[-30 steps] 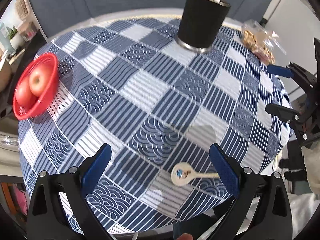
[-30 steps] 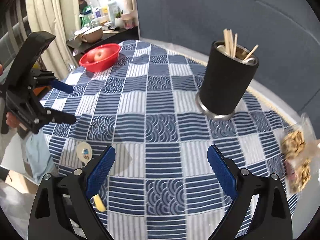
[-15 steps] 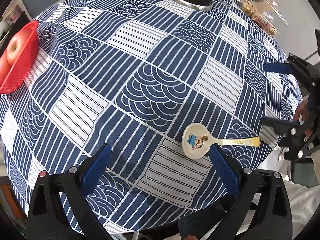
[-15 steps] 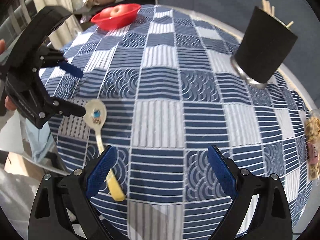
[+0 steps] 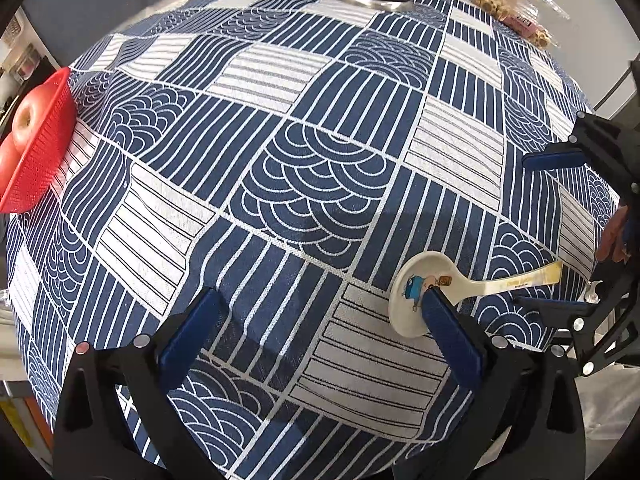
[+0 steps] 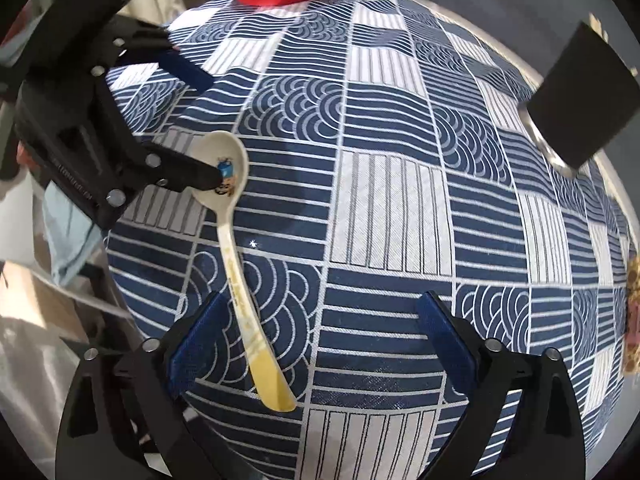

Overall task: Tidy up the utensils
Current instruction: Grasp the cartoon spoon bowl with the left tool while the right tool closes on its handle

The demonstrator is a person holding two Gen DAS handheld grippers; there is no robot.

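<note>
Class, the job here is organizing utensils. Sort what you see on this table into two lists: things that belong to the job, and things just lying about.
Belongs to the job:
- spoon
- black utensil holder
- left gripper, open
- right gripper, open, jaws just widened, spoon handle between them

Just lying about:
- red basket of apples
- snack bag

red basket [image 5: 38, 148] of apples [image 5: 28, 114], snack bag [image 5: 516, 4] on patterned tablecloth [image 5: 320, 160].

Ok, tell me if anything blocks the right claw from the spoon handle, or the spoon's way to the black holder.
Nothing visible does. The spoon lies flat on the tablecloth, its handle already between the open right claw fingers. The left claw has one finger over the bowl. Only bare cloth lies toward the black holder.
</note>
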